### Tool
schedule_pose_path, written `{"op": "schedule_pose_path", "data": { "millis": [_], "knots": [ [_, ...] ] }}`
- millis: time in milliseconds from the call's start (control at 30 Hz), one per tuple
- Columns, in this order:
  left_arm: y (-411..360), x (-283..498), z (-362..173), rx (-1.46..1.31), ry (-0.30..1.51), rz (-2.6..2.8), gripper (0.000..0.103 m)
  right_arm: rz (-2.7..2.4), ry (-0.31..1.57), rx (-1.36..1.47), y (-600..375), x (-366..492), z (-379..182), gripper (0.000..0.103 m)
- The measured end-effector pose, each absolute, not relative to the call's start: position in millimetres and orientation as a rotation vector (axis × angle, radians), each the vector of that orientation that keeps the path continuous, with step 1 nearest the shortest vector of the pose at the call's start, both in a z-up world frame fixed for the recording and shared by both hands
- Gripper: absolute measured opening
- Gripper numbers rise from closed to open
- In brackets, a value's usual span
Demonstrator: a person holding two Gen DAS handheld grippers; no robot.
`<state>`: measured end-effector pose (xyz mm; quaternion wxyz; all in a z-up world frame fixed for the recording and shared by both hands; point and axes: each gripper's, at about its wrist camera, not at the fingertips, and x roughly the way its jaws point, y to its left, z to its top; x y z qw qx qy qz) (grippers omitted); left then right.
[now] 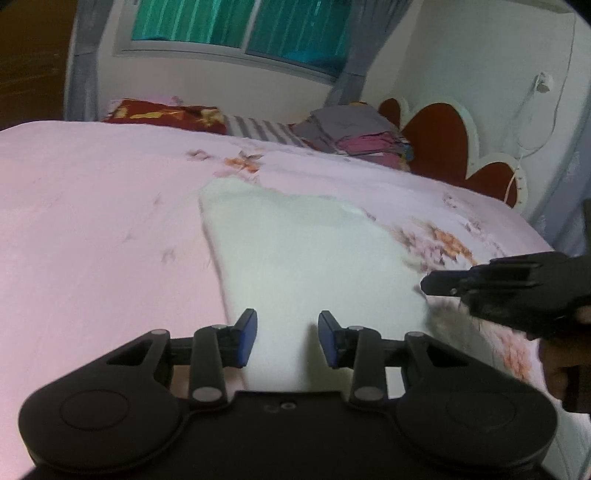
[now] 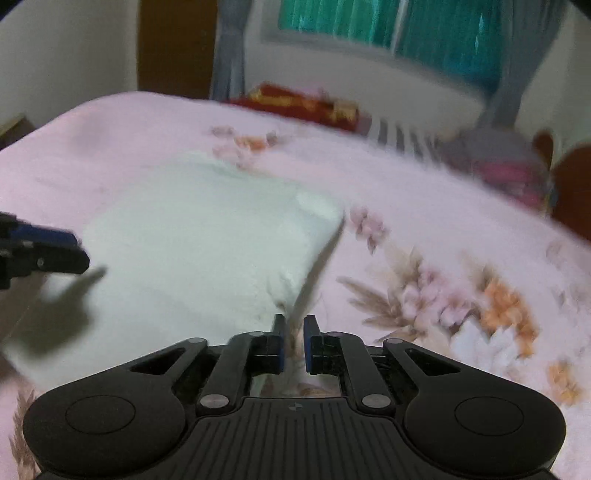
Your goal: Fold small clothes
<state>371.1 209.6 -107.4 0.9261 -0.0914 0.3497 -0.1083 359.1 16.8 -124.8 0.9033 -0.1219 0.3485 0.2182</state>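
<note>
A pale white-green garment (image 1: 306, 254) lies flat on the pink floral bedsheet (image 1: 92, 229). My left gripper (image 1: 287, 338) is open just above the garment's near edge, with nothing between its blue pads. My right gripper (image 2: 294, 341) hovers at the garment's (image 2: 199, 236) near right corner, its jaws a narrow gap apart with nothing clearly held between them. The right gripper also shows in the left wrist view (image 1: 428, 286) at the garment's right edge. The left gripper shows in the right wrist view (image 2: 70, 251) over the garment's left side. The right wrist view is motion-blurred.
A stack of folded clothes (image 1: 351, 133) sits at the far right of the bed by a red heart-shaped headboard (image 1: 439, 144). A red patterned pillow (image 1: 166, 114) and a striped cloth (image 1: 258, 131) lie along the far edge under a window (image 1: 240, 26).
</note>
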Motion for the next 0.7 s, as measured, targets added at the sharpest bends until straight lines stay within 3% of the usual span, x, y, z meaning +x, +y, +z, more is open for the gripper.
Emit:
{"op": "schedule_pose_path", "data": {
  "millis": [333,700],
  "knots": [
    [191,316,-118,-0.157,0.784,-0.087,0.035,0.530,0.807,-0.159,-2,306,-149,0.008],
    [151,236,-66,-0.159,0.714,-0.073,0.040,0.550,0.706,0.022,-63,225,-82,0.008]
  ]
}}
